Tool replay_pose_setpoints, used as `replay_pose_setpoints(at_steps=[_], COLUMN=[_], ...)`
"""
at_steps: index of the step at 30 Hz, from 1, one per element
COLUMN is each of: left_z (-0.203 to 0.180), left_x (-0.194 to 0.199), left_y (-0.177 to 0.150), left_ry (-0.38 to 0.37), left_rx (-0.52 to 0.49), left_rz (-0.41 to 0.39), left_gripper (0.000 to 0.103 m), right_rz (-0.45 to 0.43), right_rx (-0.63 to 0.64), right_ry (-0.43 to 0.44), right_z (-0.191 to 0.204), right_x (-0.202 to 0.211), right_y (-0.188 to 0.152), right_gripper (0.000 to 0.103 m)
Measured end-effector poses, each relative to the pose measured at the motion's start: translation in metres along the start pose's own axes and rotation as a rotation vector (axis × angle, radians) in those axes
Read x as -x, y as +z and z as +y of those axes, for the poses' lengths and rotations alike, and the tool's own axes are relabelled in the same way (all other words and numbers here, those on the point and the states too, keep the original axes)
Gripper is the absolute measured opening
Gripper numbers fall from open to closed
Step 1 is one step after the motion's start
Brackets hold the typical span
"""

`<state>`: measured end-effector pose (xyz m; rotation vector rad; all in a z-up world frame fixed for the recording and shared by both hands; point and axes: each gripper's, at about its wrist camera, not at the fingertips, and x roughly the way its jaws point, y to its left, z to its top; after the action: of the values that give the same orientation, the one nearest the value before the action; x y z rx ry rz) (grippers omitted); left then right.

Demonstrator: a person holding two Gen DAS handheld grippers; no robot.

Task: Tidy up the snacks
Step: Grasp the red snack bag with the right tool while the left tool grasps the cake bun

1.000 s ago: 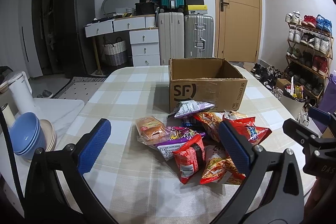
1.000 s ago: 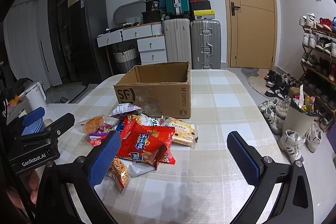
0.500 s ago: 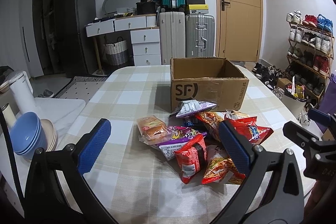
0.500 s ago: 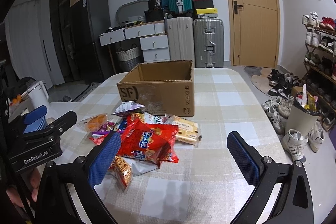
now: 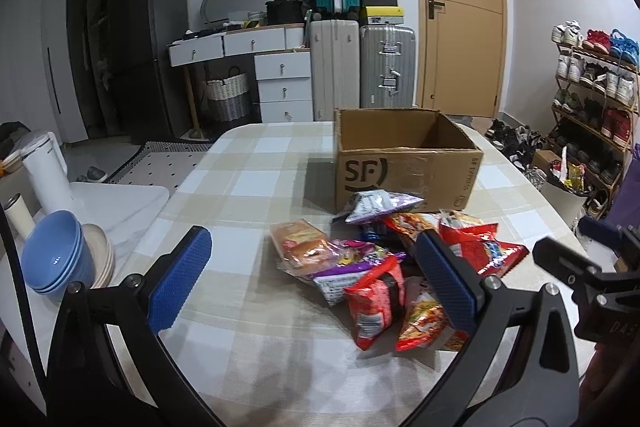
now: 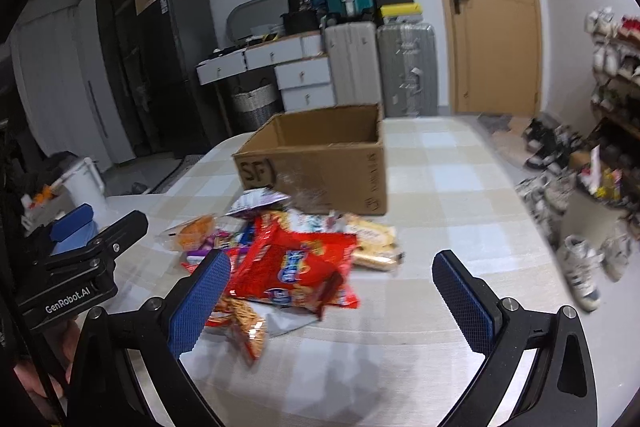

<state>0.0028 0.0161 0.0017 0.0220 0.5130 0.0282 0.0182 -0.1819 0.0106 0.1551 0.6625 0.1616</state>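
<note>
Left wrist view: left gripper point(image 5: 312, 275), jaws spread wide and empty, above a checked tablecloth point(image 5: 248, 183); a heap of crinkly foil snack packets point(image 5: 384, 259) lies just before the open brown cardboard box point(image 5: 404, 163).

Right wrist view (blurred): right gripper point(image 6: 332, 295), jaws likewise apart and empty, over the large red packet point(image 6: 292, 271). Risk: slippery overlapping wrappers may let one pinch drag neighbours off the table.
</note>
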Motion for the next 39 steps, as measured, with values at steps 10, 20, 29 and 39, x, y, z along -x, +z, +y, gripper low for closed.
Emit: replay_pose_setpoints(at_steps=[10, 20, 29, 39], left_z=[0.066, 0.106, 0.108, 0.117], left_x=[-0.027, -0.084, -0.118, -0.126], left_y=[0.019, 0.023, 0.012, 0.005], left_ry=[0.065, 0.025, 0.016, -0.038], left_rx=[0.129, 0.228, 0.252, 0.354], left_rz=[0.044, 0.195, 0.315, 0.358], left_gripper=[0.102, 0.102, 0.102, 0.102], right_rz=[0.157, 0.311, 0.302, 0.261], right_rx=[-0.077, -0.033, -0.041, -0.045], right_ry=[0.080, 0.077, 0.136, 0.178], right_z=[0.000, 0.006, 0.005, 0.003], right_x=[-0.061, -0.105, -0.102, -0.086], right_y=[0.008, 0.007, 0.000, 0.003], right_gripper=[0.103, 0.084, 0.049, 0.041])
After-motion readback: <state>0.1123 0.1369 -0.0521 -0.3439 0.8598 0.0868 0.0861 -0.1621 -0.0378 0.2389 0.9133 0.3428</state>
